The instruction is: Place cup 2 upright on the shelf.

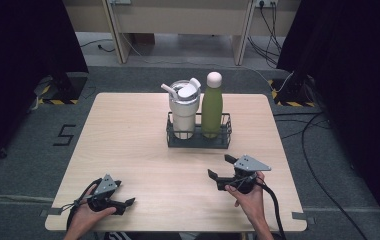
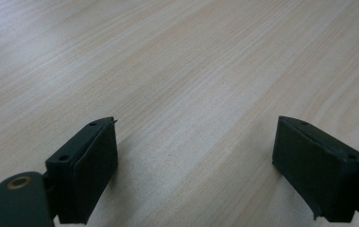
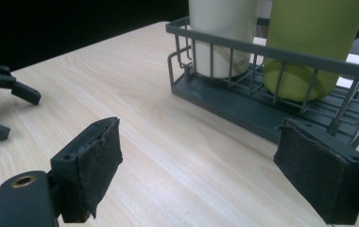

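- the green bottle (image 1: 211, 111) and white tumbler (image 1: 183, 112) are being held upright, side by side, in a wire rack (image 1: 198, 140) at the table's (image 1: 128, 145) far middle.
- both are being judged rigid, smooth and slippery; the bottle's narrower body is being judged the better grip.
- the right gripper (image 1: 222, 170) is being held released, near the rack, grasping nothing.
- the left gripper (image 1: 124, 202) is being held released over bare wood, well apart from the rack.

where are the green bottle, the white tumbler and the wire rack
green bottle (image 1: 211, 112), high view, middle of its green body
white tumbler (image 1: 183, 116), high view, middle of its white body
wire rack (image 3: 243, 101), right gripper view, its near base rail
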`<state>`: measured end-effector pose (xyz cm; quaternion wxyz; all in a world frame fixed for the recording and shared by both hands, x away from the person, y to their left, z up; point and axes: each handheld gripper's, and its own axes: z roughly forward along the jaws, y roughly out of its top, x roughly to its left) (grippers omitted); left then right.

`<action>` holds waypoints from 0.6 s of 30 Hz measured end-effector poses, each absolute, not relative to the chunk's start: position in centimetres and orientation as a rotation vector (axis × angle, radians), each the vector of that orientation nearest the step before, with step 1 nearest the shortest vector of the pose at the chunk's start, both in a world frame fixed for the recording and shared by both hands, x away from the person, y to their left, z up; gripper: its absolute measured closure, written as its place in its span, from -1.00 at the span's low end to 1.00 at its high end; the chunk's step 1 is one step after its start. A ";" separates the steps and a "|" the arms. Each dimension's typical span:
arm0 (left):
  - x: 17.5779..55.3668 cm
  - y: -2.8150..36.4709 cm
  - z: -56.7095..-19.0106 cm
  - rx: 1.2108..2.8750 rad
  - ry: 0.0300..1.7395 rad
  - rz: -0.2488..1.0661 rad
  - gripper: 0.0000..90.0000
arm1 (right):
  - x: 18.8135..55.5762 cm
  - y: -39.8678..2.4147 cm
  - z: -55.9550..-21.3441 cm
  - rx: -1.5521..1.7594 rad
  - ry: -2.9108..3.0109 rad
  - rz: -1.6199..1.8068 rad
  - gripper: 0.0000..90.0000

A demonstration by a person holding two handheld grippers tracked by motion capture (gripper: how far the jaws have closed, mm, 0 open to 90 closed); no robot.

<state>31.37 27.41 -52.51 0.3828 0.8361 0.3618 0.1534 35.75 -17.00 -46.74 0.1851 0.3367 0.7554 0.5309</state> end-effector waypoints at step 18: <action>31.4 27.4 -52.5 2.132 0.923 0.391 -0.69 | 34.3 -17.7 -48.3 0.969 2.165 1.449 -0.66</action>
